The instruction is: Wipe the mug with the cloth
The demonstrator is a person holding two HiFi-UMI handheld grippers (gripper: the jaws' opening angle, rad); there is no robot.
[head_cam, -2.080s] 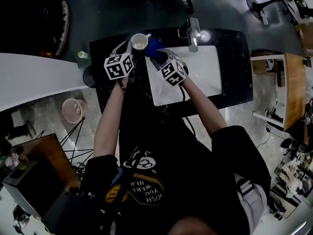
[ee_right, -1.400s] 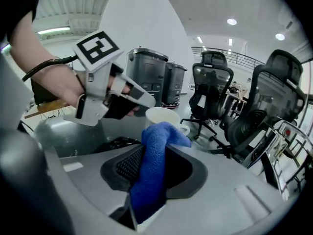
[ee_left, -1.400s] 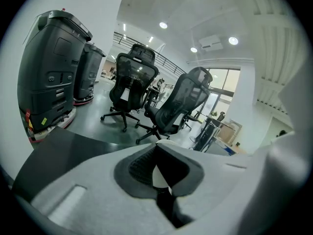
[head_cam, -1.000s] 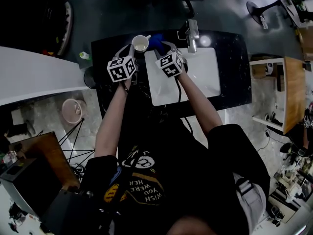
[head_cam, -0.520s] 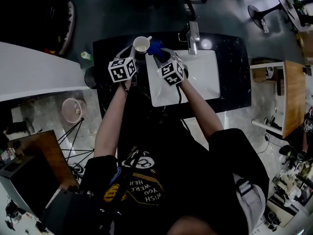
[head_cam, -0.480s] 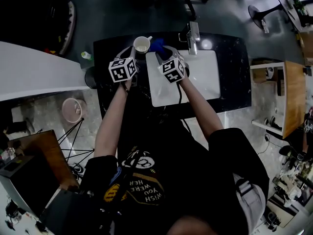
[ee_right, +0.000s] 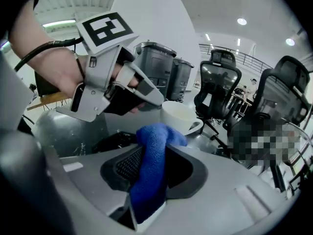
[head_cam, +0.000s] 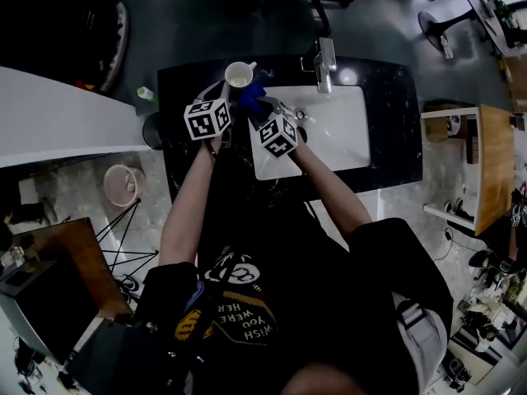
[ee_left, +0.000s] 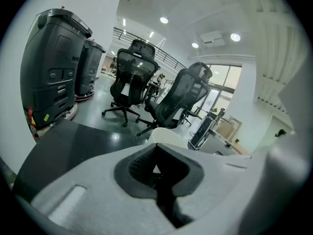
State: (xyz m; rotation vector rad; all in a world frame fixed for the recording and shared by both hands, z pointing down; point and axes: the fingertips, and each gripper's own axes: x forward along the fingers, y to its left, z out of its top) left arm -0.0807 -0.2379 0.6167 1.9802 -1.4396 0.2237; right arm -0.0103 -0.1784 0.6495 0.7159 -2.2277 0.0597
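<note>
A white mug (head_cam: 239, 74) hangs over the black countertop (head_cam: 185, 85), with my left gripper (head_cam: 224, 90) shut on its near wall. In the left gripper view the mug's rim (ee_left: 168, 135) shows just past the closed jaws of the left gripper (ee_left: 156, 168). My right gripper (head_cam: 262, 107) is shut on a blue cloth (head_cam: 251, 97), just right of the mug and a little nearer to me. In the right gripper view the cloth (ee_right: 151, 165) sticks up out of the right gripper (ee_right: 146, 173), with the mug (ee_right: 178, 117) and the left gripper (ee_right: 154, 99) beyond it.
A white sink basin (head_cam: 329, 130) with a metal faucet (head_cam: 324, 60) lies right of the grippers. Office chairs (ee_left: 132, 77) and dark machines (ee_left: 54, 67) stand beyond the counter. A white table (head_cam: 58, 130) and a pink bucket (head_cam: 123, 186) are at the left.
My right gripper has swung left and back toward me with the blue cloth, rolling a little. The left gripper and the mug have stayed put.
</note>
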